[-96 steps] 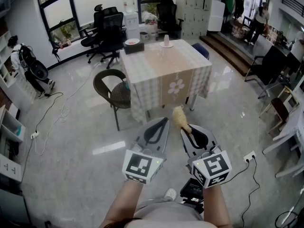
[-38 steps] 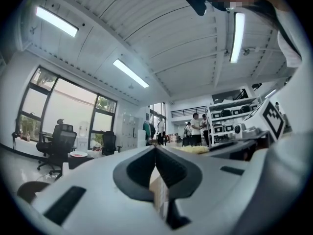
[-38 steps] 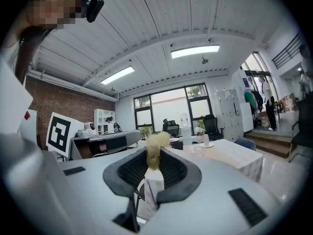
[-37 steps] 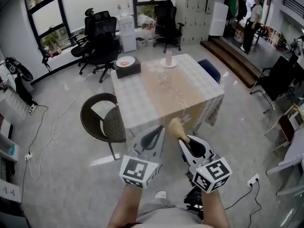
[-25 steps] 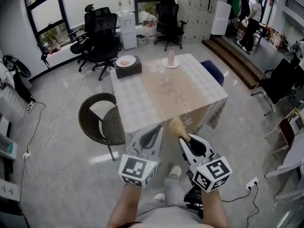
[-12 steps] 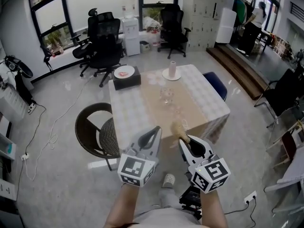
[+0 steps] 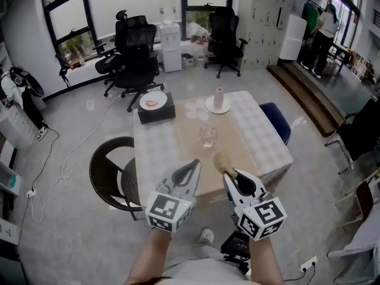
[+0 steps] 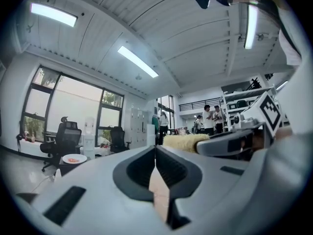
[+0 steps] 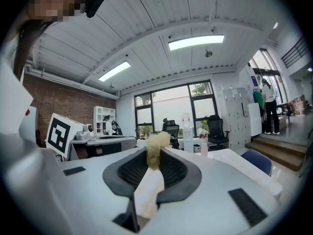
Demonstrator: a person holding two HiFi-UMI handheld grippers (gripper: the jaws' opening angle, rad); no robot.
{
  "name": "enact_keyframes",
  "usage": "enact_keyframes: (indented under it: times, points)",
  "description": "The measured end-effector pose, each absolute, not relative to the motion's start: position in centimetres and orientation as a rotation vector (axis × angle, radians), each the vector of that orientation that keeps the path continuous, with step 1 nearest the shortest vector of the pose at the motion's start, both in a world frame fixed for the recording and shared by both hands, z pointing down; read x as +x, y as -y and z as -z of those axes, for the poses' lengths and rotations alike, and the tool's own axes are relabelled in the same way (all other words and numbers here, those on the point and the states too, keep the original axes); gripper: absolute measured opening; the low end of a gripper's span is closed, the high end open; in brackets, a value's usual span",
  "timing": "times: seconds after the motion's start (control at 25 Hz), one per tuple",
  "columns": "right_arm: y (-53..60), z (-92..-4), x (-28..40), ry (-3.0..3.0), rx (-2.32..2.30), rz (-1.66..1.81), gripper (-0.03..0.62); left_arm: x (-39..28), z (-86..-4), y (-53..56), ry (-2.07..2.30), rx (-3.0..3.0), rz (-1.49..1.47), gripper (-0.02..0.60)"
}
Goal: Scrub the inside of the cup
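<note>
A clear glass cup (image 7: 208,136) stands near the middle of the checked table (image 7: 160,153). A pink tumbler (image 7: 218,98) sits on a saucer at the table's far side. My right gripper (image 7: 229,172) is shut on the handle of a brush whose fluffy yellow head (image 7: 223,161) sticks out past the jaws toward the table. In the right gripper view that brush head (image 9: 157,150) rises between the closed jaws of the right gripper (image 9: 153,156). My left gripper (image 7: 192,166) is shut and empty. The left gripper (image 8: 155,150) is held level beside the brush head (image 8: 185,142).
A dark wicker chair (image 7: 111,172) stands at the table's left and a blue chair (image 7: 276,121) at its right. A black box with a plate (image 7: 155,104) sits at the table's far left corner. Black office chairs (image 7: 135,47) line the windows. People stand at the far right.
Both grippers have moved forward toward the table, which now lies closer and just beyond their tips. The brush stays gripped in the right gripper; the left stays shut.
</note>
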State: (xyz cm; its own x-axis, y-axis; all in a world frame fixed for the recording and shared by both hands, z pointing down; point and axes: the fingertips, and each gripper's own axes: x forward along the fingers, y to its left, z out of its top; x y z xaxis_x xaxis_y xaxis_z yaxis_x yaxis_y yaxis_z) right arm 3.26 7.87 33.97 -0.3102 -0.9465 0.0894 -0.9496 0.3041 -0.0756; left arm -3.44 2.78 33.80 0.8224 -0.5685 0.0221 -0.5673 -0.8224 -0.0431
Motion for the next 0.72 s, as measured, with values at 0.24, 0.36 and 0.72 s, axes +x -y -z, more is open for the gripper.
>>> enact_keyframes:
  times: [0.24, 0.36, 0.72]
  points:
    - [-3.5, -34.1, 6.7, 2.549, 1.772, -0.203, 0.067, -1.1, -34.6, 1.6, -0.991, -3.055, 0.003, 0.012]
    - [-1.6, -34.5, 8.2, 2.564, 1.748, -0.224, 0.067, -0.2, -35.4, 3.4, -1.024, -3.059, 0.022, 0.014]
    - [1.9, -36.8, 10.1, 2.535, 1.703, -0.291, 0.066, 0.7, -37.8, 6.2, -1.049, -3.075, 0.14, 0.015]
